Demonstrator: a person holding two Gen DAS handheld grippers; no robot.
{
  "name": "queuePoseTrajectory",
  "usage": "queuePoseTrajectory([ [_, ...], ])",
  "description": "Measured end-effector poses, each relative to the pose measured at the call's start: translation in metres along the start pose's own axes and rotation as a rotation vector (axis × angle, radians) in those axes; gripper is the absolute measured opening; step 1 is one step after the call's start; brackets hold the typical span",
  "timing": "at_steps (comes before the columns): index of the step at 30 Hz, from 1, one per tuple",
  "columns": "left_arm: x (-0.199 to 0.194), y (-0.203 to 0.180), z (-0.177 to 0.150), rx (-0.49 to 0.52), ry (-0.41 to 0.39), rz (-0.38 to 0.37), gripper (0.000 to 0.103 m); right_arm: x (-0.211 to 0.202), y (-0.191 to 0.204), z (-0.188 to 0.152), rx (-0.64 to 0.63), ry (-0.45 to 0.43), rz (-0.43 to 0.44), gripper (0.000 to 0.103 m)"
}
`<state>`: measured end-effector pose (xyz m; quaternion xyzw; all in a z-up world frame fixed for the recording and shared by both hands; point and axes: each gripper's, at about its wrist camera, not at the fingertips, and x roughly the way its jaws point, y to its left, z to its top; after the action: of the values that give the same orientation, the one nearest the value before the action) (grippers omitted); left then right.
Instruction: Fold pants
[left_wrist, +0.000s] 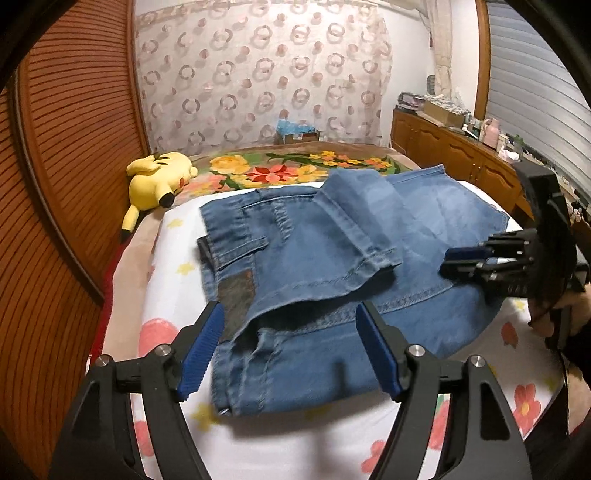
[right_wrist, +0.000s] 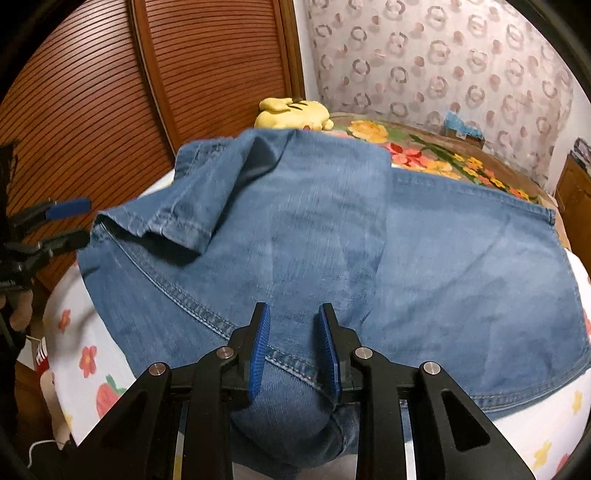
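downward, left tongs (left_wrist: 290, 347) agape over jeans (left_wrist: 332, 258)

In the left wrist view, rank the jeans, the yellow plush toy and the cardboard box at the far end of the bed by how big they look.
1. jeans
2. yellow plush toy
3. cardboard box, though it lies farthest away, so its true size is unsure.

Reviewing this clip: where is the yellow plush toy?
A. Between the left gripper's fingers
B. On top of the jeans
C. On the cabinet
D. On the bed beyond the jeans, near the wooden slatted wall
D: the yellow plush toy lies on the bed past the jeans, beside the wooden slatted wall.
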<state>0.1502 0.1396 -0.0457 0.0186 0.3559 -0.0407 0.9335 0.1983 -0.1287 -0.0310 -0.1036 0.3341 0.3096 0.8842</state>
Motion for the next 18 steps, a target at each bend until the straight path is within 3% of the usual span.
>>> queuePoseTrajectory([
  [10, 0.025, -0.033, 0.018, 0.064, 0.026, -0.038, 0.074, 0.008, 0.002, -0.009, -0.044, -0.019, -0.023, 0.040],
  [18, 0.054, -0.054, 0.023, 0.140, 0.097, -0.038, 0.044, 0.007, 0.003, -0.015, -0.047, -0.017, -0.020, 0.041],
])
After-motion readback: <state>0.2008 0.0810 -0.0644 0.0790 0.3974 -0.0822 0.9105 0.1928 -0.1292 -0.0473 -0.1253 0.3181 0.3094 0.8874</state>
